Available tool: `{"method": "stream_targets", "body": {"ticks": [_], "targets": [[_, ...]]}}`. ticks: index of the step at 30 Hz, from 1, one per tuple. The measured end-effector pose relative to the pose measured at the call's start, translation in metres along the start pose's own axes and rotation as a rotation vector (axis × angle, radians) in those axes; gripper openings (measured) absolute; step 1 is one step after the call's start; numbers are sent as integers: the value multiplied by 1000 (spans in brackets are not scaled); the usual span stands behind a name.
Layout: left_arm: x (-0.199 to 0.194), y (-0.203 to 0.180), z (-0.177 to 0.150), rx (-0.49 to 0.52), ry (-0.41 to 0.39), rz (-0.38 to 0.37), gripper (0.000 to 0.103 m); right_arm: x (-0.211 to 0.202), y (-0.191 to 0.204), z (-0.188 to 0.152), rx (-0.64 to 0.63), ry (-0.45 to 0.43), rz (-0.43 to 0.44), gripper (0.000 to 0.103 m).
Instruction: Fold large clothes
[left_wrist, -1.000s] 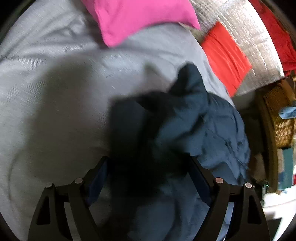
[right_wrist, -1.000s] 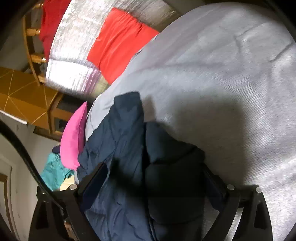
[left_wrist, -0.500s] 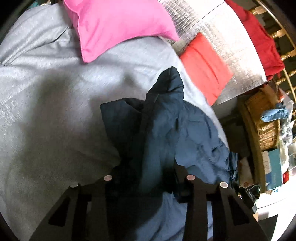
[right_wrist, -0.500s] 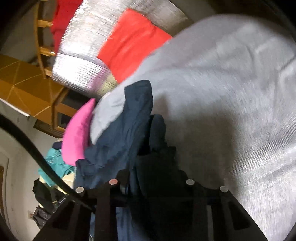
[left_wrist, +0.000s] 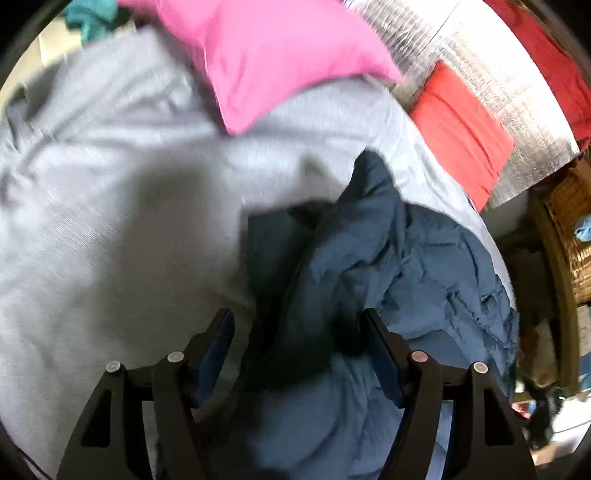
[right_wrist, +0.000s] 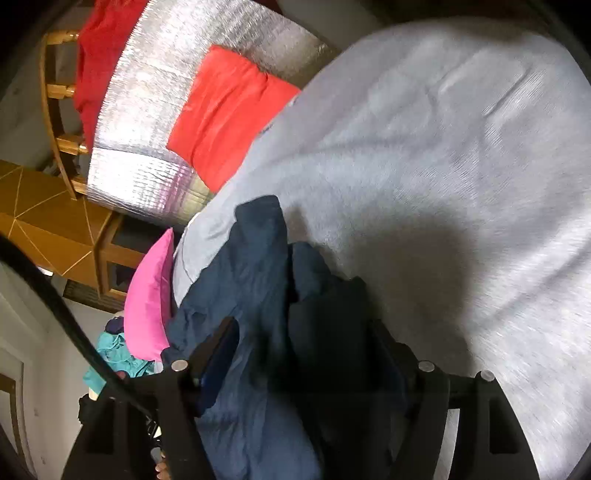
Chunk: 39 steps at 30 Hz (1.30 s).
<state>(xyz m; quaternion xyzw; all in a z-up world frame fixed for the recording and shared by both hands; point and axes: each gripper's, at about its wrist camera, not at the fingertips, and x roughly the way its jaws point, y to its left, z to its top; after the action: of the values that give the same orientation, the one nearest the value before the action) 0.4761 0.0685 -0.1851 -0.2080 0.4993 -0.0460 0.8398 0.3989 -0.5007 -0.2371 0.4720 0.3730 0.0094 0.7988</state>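
From the left wrist, we see the left gripper (left_wrist: 297, 328) with its jaws parted, having just been opening, and a dark fold of the navy garment (left_wrist: 369, 280) bunched between them; whether the right pad touches the cloth is lost in shadow, and the left pad stands clear of it. The garment lies crumpled near the edge of the grey bedcover (left_wrist: 110, 221), which is smeared by blur. Beyond it sit a pink pillow (left_wrist: 273, 55), a red cloth (left_wrist: 461, 129) on a silver quilted sheet (left_wrist: 517, 92) and, cut off at the right, a wicker basket (left_wrist: 572, 221). From the right wrist, the right gripper (right_wrist: 303, 339) also stands apart, its jaws having just been opening, with the navy garment (right_wrist: 251, 295) heaped between the fingers; its right finger is nearly swallowed by dark cloth, so contact is unclear. The grey bedcover (right_wrist: 443, 166) fills the right side, and wooden furniture (right_wrist: 48, 229) and a teal heap (right_wrist: 114, 354) crowd the left.
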Motion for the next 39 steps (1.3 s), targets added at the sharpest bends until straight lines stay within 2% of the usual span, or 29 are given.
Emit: {"method": "stream_targets", "body": {"ticks": [3,9,12,17,24,30,37,39], "targets": [[-25,-13,-10,67,-78,42,71,-20,2,-12,-37,-3,-36,79],[-70,-41,-34,249,-244,174,71,-49,-8,-43,-75,31,-77,80],[-91,-51,-52,341,-335,214,72,-61,1,-62,-112,21,-64,80],[-110,-57,-70,397,-408,239,72,-81,13,-84,-139,-16,-10,80],[-122,-63,-85,400,-431,256,72,-80,26,-103,-157,-10,24,80],[-117,-61,-95,404,-420,278,72,-83,22,-100,-150,-15,27,80],[-95,-59,-97,407,-355,313,72,-84,8,-92,-121,-12,15,79],[-83,-56,-95,404,-309,308,73,-85,6,-91,-124,-14,10,79]]}}
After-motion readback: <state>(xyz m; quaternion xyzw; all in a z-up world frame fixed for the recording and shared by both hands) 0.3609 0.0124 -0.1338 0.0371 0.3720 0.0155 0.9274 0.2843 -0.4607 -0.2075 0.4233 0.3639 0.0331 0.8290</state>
